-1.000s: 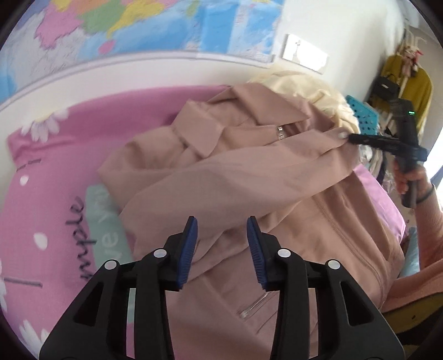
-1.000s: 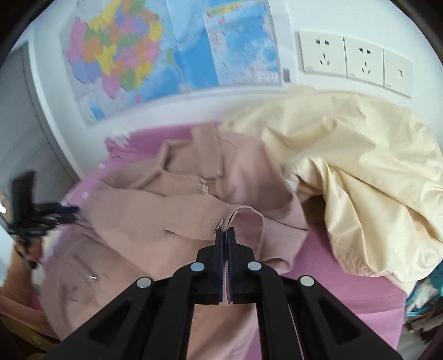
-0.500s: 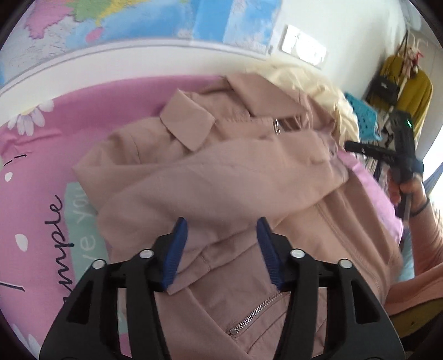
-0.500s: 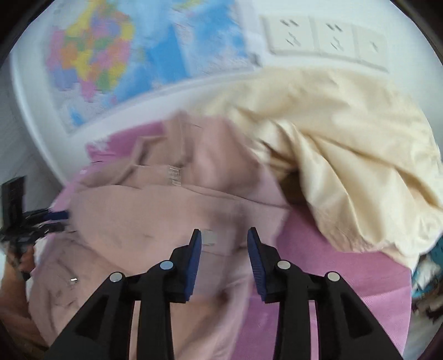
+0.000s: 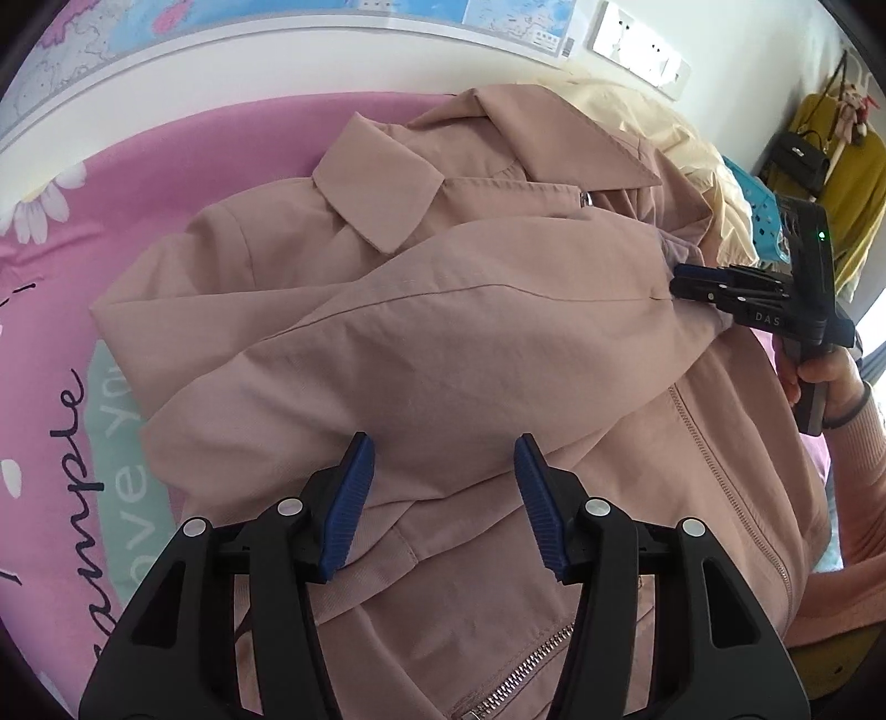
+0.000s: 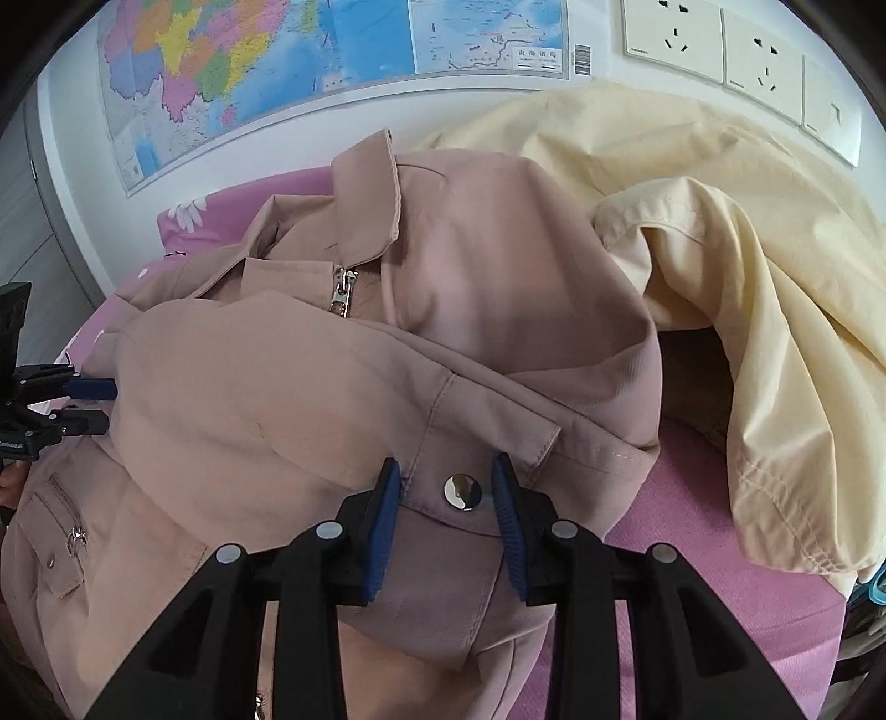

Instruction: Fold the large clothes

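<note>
While both grippers hang over the bed, notes as follows.

Jacket (image 5: 443, 332): dusty pink, zip front, lies face up on the pink sheet (image 5: 183, 155), collar toward the wall; one sleeve (image 6: 266, 387) is folded across the chest.
Cuff (image 6: 470, 482): end of the folded sleeve, with a silver snap (image 6: 461, 491), sits at the jacket's right edge.
Left gripper (image 5: 443, 487): jaws apart, blue pads clear of the cloth, poised above the sleeve fold near the shoulder end; nothing pinched.
Right gripper (image 6: 447, 515): jaws apart, straddling the cuff and snap; pads (image 6: 382, 515) stand to either side of the cloth without pressing it. Seen from the left wrist view it sits at the jacket's right edge, held by a hand (image 5: 819, 376) in a pink sleeve.
Cream garment (image 6: 720, 277): heaped just beside the jacket on the right, touching its shoulder.
Wall: map (image 6: 310, 61) above the bed, sockets (image 6: 720, 44) to its right.
Sheet print: daisies, script lettering (image 5: 77, 443) left of the jacket.
</note>
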The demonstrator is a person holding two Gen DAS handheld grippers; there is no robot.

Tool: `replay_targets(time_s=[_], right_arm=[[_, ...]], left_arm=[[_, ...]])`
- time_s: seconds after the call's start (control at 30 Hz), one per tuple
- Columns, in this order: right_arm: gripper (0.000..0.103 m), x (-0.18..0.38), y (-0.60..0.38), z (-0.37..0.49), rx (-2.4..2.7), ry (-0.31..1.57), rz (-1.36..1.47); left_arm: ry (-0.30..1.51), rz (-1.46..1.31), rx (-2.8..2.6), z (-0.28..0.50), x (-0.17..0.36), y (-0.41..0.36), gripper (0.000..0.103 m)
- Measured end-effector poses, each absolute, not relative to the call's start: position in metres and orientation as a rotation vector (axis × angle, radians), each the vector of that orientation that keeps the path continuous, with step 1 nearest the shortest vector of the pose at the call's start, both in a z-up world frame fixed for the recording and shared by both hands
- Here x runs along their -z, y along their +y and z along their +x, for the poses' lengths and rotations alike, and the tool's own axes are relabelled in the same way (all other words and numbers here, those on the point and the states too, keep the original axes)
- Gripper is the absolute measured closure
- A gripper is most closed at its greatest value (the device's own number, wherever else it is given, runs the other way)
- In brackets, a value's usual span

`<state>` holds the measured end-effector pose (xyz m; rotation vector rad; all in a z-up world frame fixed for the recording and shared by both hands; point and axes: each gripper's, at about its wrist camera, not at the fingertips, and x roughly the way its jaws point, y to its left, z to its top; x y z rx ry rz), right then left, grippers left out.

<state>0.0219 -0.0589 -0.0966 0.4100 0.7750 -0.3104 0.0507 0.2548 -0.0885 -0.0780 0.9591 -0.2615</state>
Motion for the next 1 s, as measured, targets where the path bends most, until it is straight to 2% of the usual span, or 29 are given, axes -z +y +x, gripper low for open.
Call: replay_targets(time_s=[0.2,0.27,0.43,0.6,0.7,0.77,0.9,0.93,1.0], right_arm=[[0.069,0.070,-0.044,-0.004,0.287,0.694,0.410],[0.065,0.066,-0.033,-0.006,0.261,0.689,0.374],[0.065,0.092,-0.027,0.013,0.293,0.794,0.325],[0.064,0.102,-0.042,0.007,0.330,0.773,0.415],[0.058,0.092,-0.038,-0.008,0.310,0.749,0.444],[0.049,0.087,-0.039,-0.027,0.291,0.721,0.480],[0.043,0.078,-0.035,-0.072,0.245,0.663,0.582],[0.033,0.078,-0.032,-0.084,0.233,0.654,0.605],[0.028,0.080,-0.024,-0.107,0.208,0.649,0.644]], left_arm=[[0.876,-0.151,0.248,0.025,0.069,0.273,0.049],[0.858,-0.176,0.227,0.012,0.064,0.282,0.049],[0.848,-0.237,0.164,-0.017,0.064,0.304,0.047],[0.872,-0.306,0.116,-0.050,0.074,0.321,0.046],[0.882,-0.336,0.117,-0.068,0.081,0.326,0.045],[0.888,-0.366,0.125,-0.079,0.086,0.328,0.045],[0.908,-0.416,0.153,-0.097,0.096,0.326,0.042],[0.916,-0.429,0.167,-0.101,0.099,0.324,0.042],[0.936,-0.434,0.186,-0.107,0.104,0.318,0.041]])
